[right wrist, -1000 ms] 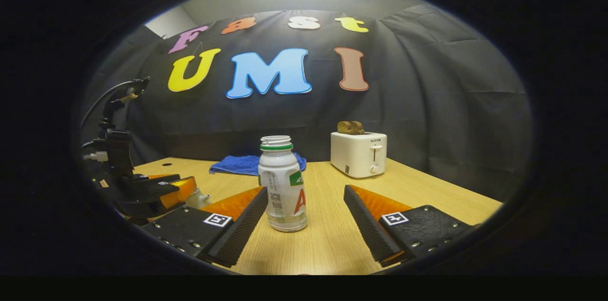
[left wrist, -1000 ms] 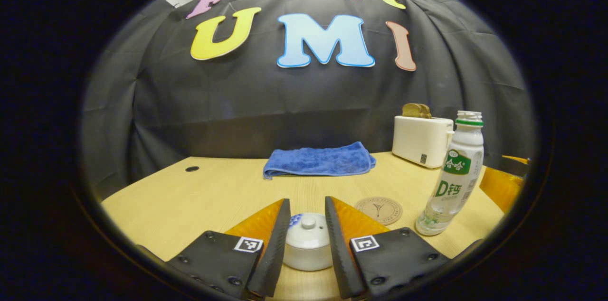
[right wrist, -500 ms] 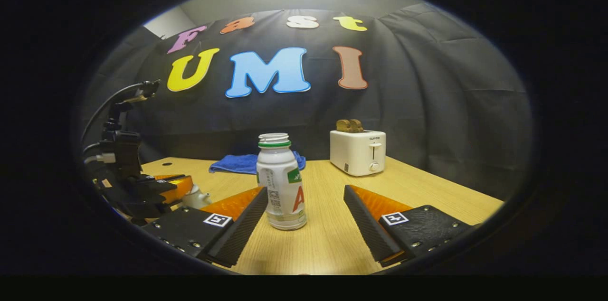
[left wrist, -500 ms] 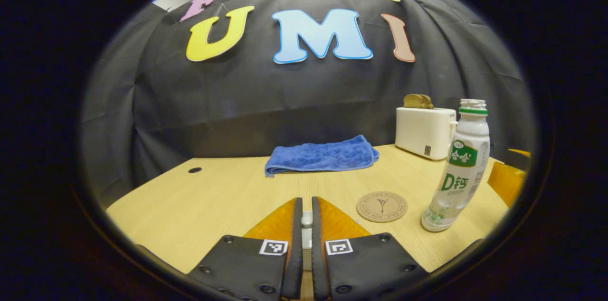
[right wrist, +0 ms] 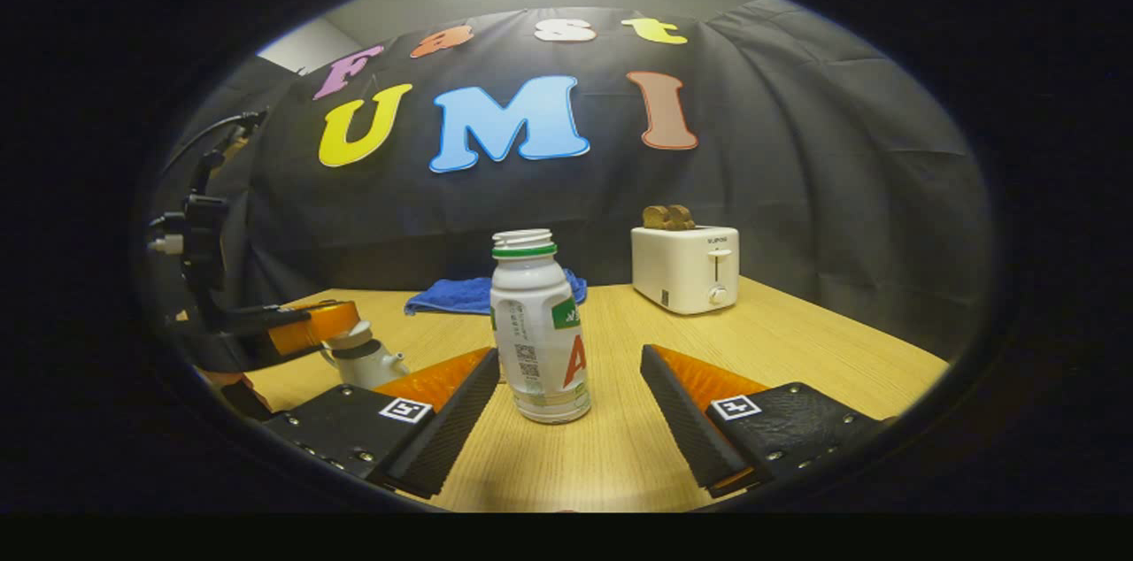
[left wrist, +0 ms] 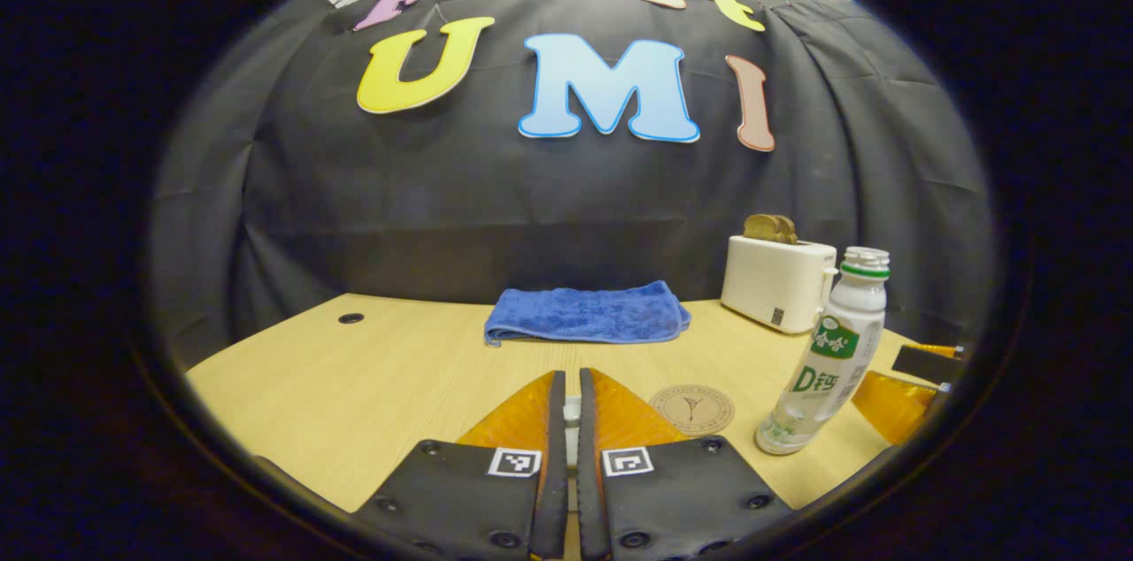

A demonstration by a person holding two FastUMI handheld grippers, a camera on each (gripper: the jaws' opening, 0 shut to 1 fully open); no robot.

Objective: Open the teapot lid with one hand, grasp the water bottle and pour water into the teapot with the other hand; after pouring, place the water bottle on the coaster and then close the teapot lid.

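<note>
Light wooden tabletop is stretching back to the black cloth wall, with a folded blue towel lying toward its far edge at about twelve o'clock in the left gripper view. At two o'clock a white toaster is standing with brown toast poking out of its slots. A round cork coaster is lying bare just right of the left gripper, and a capless clear plastic water bottle with a white-and-green label is standing upright beyond the coaster at three o'clock.

The left gripper is pinching its fingers almost together on a small white knob, a sliver of which is showing in the gap. In the right gripper view the same gripper is sitting at nine o'clock, holding the white teapot lid raised just above the small white ceramic teapot, whose spout is pointing toward the bottle.

The right gripper is standing wide open, with the water bottle upright on the table between its fingers, nearer the left finger; whether that one is touching it I cannot tell.
</note>
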